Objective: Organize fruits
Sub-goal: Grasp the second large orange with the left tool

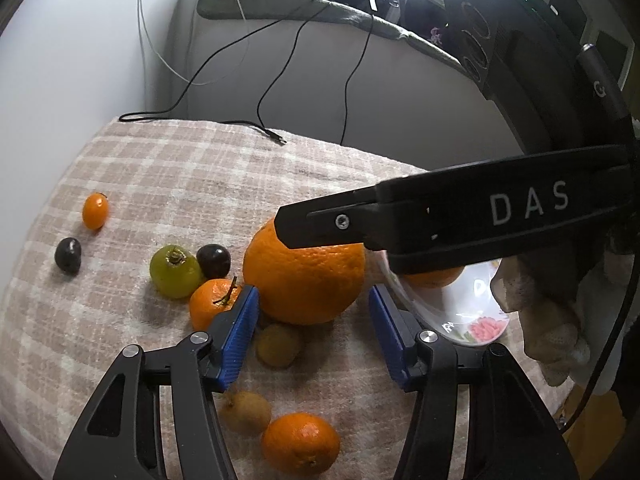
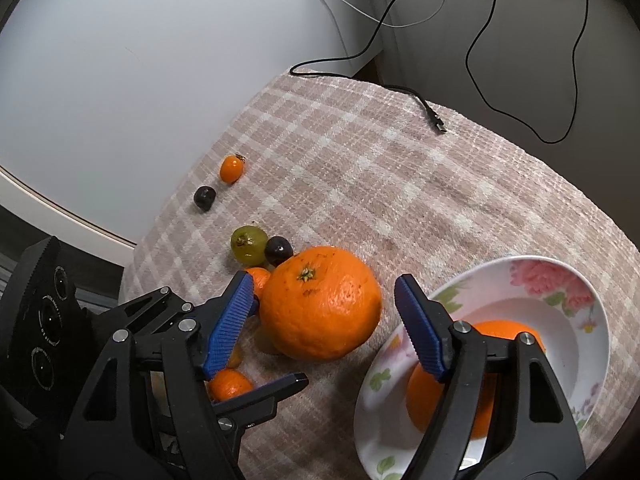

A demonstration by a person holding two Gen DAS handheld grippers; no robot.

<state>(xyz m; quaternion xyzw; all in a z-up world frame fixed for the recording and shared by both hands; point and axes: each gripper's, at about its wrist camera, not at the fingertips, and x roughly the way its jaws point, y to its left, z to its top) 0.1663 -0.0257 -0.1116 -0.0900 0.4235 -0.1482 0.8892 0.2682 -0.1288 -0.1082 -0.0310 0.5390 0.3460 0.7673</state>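
A big orange (image 1: 304, 276) (image 2: 320, 304) lies on the checked cloth. My left gripper (image 1: 314, 308) is open, its blue pads on either side of the orange's near half. My right gripper (image 2: 324, 300) is open too, astride the same orange from above. A floral white bowl (image 2: 560, 292) (image 1: 476, 320) at the right holds another orange (image 2: 500, 332). Around lie a green fruit (image 1: 174, 272) (image 2: 249, 245), two dark fruits (image 1: 214, 260) (image 1: 68, 254), small mandarins (image 1: 212, 304) (image 1: 300, 448), a tiny orange fruit (image 1: 95, 211) (image 2: 231, 169) and two brownish fruits (image 1: 278, 344) (image 1: 246, 412).
The checked cloth (image 2: 400, 184) covers a small round table beside a white wall. A black cable with a plug (image 2: 438, 124) (image 1: 276, 138) lies on the far edge. The right gripper's body (image 1: 480, 216) crosses the left wrist view above the orange.
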